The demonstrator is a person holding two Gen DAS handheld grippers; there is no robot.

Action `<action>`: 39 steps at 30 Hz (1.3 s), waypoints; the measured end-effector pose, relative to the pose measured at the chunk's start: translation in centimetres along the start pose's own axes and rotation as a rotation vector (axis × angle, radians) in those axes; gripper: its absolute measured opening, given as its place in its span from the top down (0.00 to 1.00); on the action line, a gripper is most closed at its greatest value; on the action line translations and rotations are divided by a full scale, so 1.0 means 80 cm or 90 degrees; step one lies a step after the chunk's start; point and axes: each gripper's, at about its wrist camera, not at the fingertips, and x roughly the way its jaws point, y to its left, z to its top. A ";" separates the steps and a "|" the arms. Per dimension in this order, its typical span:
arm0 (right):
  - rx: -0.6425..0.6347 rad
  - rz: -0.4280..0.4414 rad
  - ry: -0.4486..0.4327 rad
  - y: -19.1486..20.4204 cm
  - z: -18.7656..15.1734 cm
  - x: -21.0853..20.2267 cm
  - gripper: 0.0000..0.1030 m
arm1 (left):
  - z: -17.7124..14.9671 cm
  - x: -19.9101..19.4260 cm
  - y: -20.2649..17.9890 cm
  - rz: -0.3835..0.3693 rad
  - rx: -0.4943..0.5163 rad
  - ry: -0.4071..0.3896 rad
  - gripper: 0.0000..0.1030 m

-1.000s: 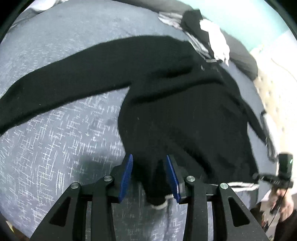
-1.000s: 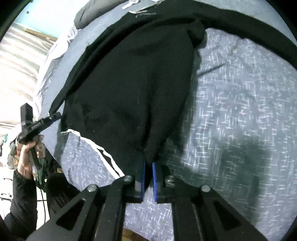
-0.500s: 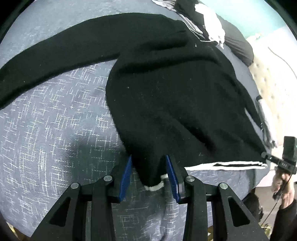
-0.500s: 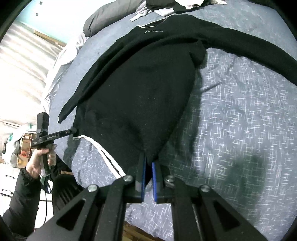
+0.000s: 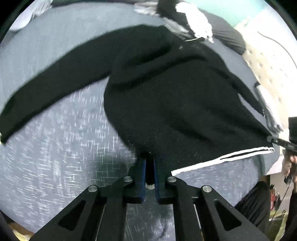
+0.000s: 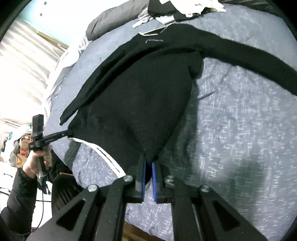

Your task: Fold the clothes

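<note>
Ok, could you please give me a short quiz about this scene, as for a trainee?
1. True or false: the left gripper is shut on the black sweater.
2. Which colour are the hem stripes? A red, B white, C yellow.
3. What lies under the sweater?
Key: 1 true, its jaws have just closed on a hem corner; 2 B; 3 the grey-blue bed cover.

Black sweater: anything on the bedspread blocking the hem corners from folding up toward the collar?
Nothing visible. Both tools grip the black sweater at its hem corners: left tool, right tool. The body up to the collar is bare; the clothes pile lies beyond the collar.
</note>
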 end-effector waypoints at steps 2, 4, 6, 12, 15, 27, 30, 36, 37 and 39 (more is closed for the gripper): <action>-0.010 -0.010 -0.002 0.000 -0.001 -0.011 0.95 | 0.000 -0.018 -0.015 0.005 0.031 -0.005 0.93; -0.018 -0.018 0.000 -0.001 -0.004 -0.019 0.95 | -0.002 -0.032 -0.028 0.009 0.059 -0.005 0.93; -0.027 -0.025 0.005 -0.003 -0.010 -0.027 0.95 | -0.010 -0.035 -0.032 0.012 0.083 0.006 0.93; -0.027 -0.038 0.044 -0.016 -0.043 -0.012 0.95 | -0.030 -0.012 -0.031 0.015 0.106 0.053 0.93; -0.024 -0.037 0.058 -0.022 -0.058 -0.002 0.95 | -0.047 0.002 -0.032 0.014 0.103 0.069 0.93; -0.011 -0.035 0.072 -0.035 -0.088 0.013 0.96 | -0.064 0.023 -0.026 0.022 0.102 0.093 0.93; -0.018 -0.043 0.082 -0.037 -0.091 0.018 0.96 | -0.067 0.028 -0.023 0.029 0.102 0.096 0.93; -0.007 -0.055 0.099 -0.053 -0.101 0.023 0.96 | -0.068 0.029 -0.015 0.020 0.091 0.098 0.93; 0.000 -0.055 0.095 -0.057 -0.102 0.020 0.96 | -0.067 0.027 -0.013 0.012 0.084 0.098 0.93; 0.019 -0.052 0.081 -0.065 -0.101 0.013 0.96 | -0.065 0.023 -0.009 -0.003 0.068 0.095 0.91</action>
